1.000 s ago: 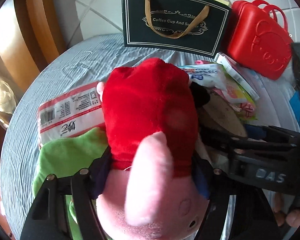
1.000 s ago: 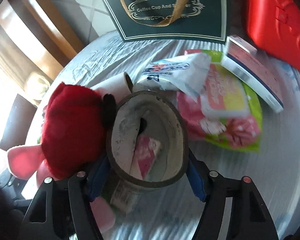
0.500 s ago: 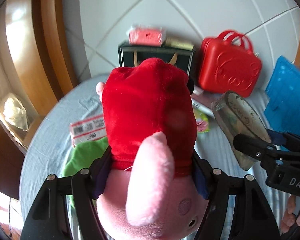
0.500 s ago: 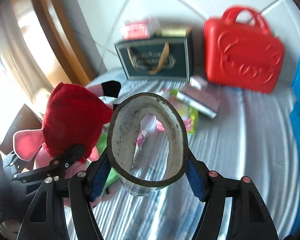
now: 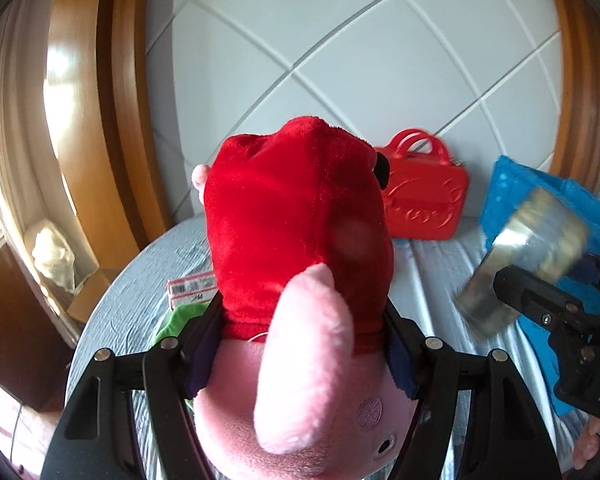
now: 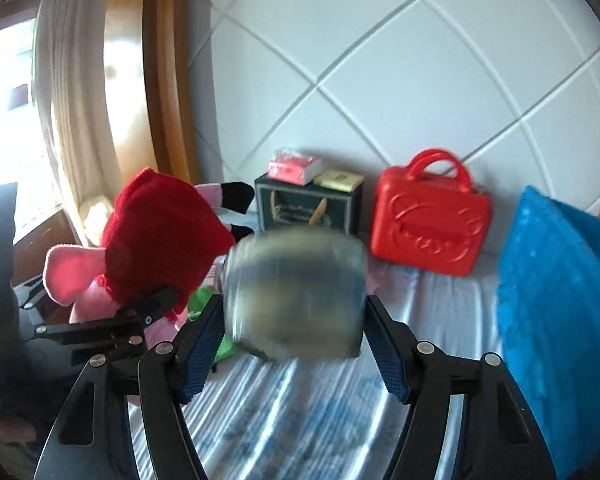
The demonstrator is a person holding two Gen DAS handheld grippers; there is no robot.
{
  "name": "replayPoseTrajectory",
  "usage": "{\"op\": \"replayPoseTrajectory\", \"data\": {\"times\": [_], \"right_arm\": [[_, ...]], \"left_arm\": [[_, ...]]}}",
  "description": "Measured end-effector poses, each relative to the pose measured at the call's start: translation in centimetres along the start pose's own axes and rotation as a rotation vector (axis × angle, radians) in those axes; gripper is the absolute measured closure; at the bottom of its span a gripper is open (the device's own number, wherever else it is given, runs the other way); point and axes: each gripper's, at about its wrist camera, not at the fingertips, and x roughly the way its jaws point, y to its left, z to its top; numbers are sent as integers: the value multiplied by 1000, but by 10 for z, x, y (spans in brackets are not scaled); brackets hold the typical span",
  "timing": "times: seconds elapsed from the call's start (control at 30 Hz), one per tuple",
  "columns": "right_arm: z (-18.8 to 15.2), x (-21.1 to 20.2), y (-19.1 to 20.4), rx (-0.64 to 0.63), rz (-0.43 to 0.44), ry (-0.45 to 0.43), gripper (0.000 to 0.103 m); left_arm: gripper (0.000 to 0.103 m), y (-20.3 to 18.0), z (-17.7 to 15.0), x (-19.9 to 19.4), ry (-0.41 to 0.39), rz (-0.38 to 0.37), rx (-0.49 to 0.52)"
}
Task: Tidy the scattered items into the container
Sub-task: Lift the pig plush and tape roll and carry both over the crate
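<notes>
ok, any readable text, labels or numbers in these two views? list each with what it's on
"DA": white letters on the right hand-held gripper, cut off at the frame edge.
White packet: barcode and print, too small to read.
Dark gift bag: gold lettering, too small to read.
Red case: embossed design only, no legible text.
Tin: motion-blurred, unreadable.

Left claw and right claw both clamped on loads, raised side by side
</notes>
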Motion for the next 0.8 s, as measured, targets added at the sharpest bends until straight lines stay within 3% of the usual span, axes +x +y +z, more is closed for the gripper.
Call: {"op": "replayPoseTrajectory", "data": {"times": [0.27,0.57,0.8], "right_arm": [[-27,-25,-9,65,-88,42,36],[-23,-92,-36,83,-180,-37,36],[-15,-169,-96,122,-268,-152,36]], "left_arm": [[34,-19,-21,-24,12,-101,33],[34,-67,-13,-59,-47,-188,89],[34,-144,10,-99,-150,-249,144]]}}
